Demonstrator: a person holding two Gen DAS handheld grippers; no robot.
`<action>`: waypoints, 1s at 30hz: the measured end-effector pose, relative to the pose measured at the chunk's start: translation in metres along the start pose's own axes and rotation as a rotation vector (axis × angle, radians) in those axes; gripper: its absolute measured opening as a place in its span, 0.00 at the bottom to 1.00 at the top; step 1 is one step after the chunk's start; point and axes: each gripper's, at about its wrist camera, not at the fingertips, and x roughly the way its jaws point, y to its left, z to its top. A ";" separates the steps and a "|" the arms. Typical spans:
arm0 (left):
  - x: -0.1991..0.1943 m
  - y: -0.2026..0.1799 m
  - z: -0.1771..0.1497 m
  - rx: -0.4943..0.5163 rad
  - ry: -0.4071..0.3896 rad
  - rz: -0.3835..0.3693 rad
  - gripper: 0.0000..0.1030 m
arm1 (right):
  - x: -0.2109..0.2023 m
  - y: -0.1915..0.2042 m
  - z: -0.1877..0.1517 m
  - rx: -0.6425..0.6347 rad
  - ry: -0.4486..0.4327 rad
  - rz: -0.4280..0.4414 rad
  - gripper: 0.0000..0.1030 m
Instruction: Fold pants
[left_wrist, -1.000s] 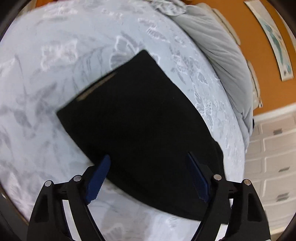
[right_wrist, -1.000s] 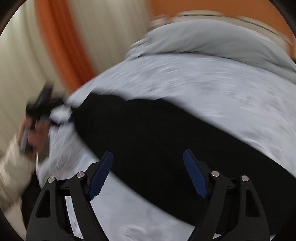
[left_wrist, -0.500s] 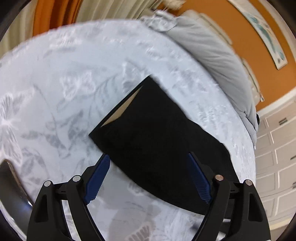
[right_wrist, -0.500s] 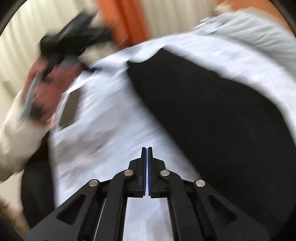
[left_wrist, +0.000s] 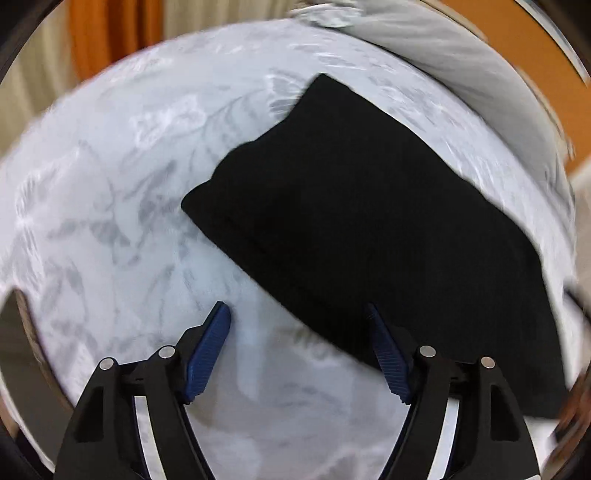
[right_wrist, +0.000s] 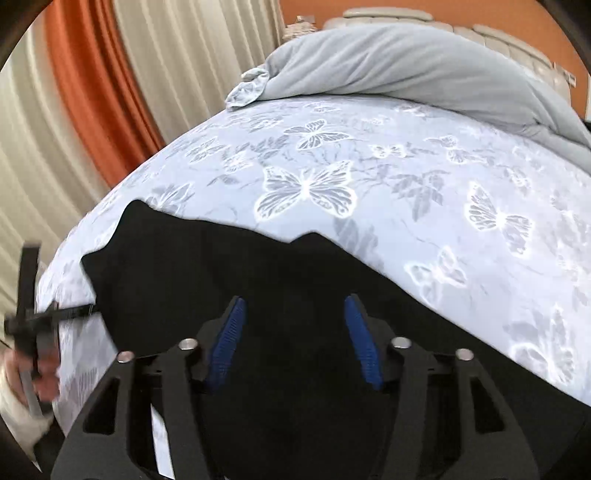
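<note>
Black folded pants (left_wrist: 369, 221) lie flat on a pale blue butterfly-print bed sheet (left_wrist: 110, 184). My left gripper (left_wrist: 295, 308) hovers over the sheet at the pants' near edge. Its jaws are closing, with only sheet and a strip of that edge between them. In the right wrist view the pants (right_wrist: 221, 266) fill the lower half. My right gripper (right_wrist: 294, 300) hangs over their middle with its jaws opening and nothing pinched. The left gripper (right_wrist: 33, 321), held by a hand, shows at the far left, its finger reaching the pants' left edge.
A rolled grey duvet (right_wrist: 406, 62) lies along the head of the bed, with a padded headboard behind it. Orange and cream curtains (right_wrist: 92, 74) hang to the left of the bed. The sheet (right_wrist: 406, 166) beyond the pants is flat.
The right gripper, open a second ago, snapped shut over bare sheet, then swung back over the pants and opened partway. The left gripper shifted toward the pants' left end and narrowed slightly.
</note>
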 end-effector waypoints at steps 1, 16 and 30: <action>-0.002 -0.002 -0.002 0.015 -0.010 0.016 0.72 | 0.017 0.004 0.003 -0.007 0.033 0.045 0.35; -0.006 0.002 -0.008 -0.015 -0.053 0.014 0.71 | 0.088 -0.007 0.010 0.067 0.065 -0.069 0.00; 0.005 -0.008 0.004 -0.050 -0.073 0.182 0.87 | -0.108 -0.106 -0.122 0.193 -0.054 -0.286 0.07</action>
